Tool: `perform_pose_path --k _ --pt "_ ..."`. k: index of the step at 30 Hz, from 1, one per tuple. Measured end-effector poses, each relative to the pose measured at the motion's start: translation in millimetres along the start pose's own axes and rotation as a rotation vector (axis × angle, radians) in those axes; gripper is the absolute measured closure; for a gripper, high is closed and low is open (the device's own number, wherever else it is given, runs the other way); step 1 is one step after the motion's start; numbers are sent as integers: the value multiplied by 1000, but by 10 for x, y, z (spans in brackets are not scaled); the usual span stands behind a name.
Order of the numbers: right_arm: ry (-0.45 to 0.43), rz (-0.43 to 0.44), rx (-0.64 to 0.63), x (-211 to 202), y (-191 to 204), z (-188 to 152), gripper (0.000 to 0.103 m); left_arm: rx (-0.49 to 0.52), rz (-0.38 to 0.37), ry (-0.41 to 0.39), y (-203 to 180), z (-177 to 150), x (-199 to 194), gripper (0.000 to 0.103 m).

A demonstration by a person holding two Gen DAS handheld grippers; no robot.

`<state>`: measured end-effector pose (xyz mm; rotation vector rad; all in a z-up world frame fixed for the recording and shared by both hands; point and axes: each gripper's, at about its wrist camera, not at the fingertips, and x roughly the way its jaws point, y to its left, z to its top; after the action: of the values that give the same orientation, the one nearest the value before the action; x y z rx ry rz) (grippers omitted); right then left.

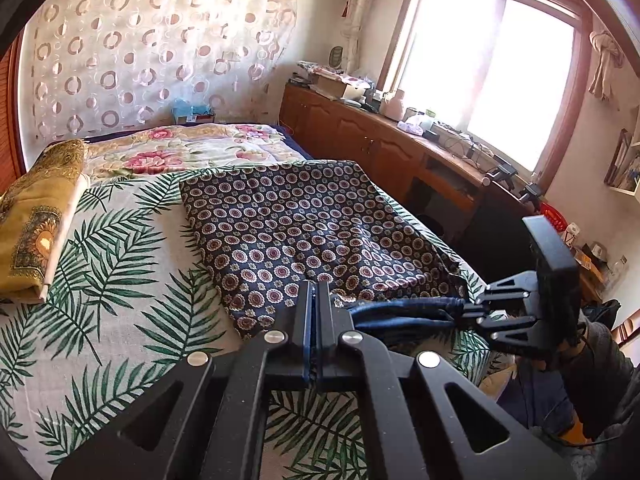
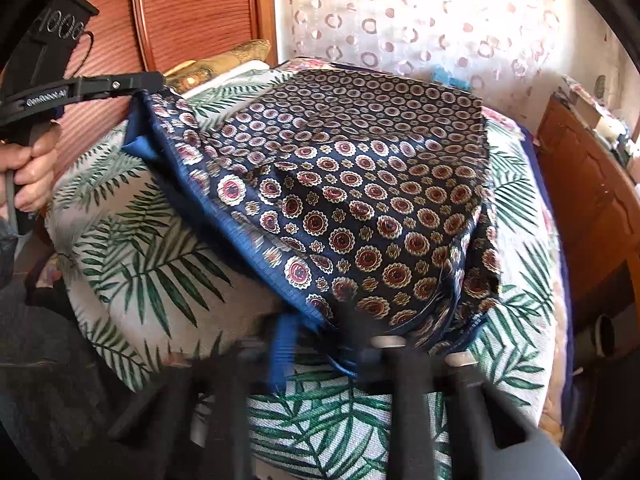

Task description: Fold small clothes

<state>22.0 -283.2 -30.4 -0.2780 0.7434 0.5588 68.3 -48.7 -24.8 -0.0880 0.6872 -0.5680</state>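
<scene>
Palm-print bed (image 1: 120, 264): one navy garment (image 1: 304, 232), two grippers (image 1: 316, 292) (image 2: 320, 332).

In the right wrist view, the black right tool (image 2: 340, 356) is smeared by motion blur, so its hold on the navy medallion-print cloth (image 2: 360, 184) cannot be judged. The cluttered items on the brown wooden tabletop (image 1: 400, 136) under the window are too small to be identified.

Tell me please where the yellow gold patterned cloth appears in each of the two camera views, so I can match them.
Left wrist view: the gold cloth lies folded at the left edge, on the palm-leaf sheet.
Right wrist view: only a small part of it shows at upper centre-left, beside the wooden headboard.
Shared landmark: the dark blue medallion-print garment, pinched by both grippers.
</scene>
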Motion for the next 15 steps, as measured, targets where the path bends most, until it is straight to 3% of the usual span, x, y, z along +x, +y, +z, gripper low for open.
perform_pose_path --k 9,15 --pt "-202 -22 8 -161 -355 682 100 -4 52 -43 220 284 72 101" --pt "-221 -35 -16 48 -583 1168 100 -26 77 -59 445 599 235 101"
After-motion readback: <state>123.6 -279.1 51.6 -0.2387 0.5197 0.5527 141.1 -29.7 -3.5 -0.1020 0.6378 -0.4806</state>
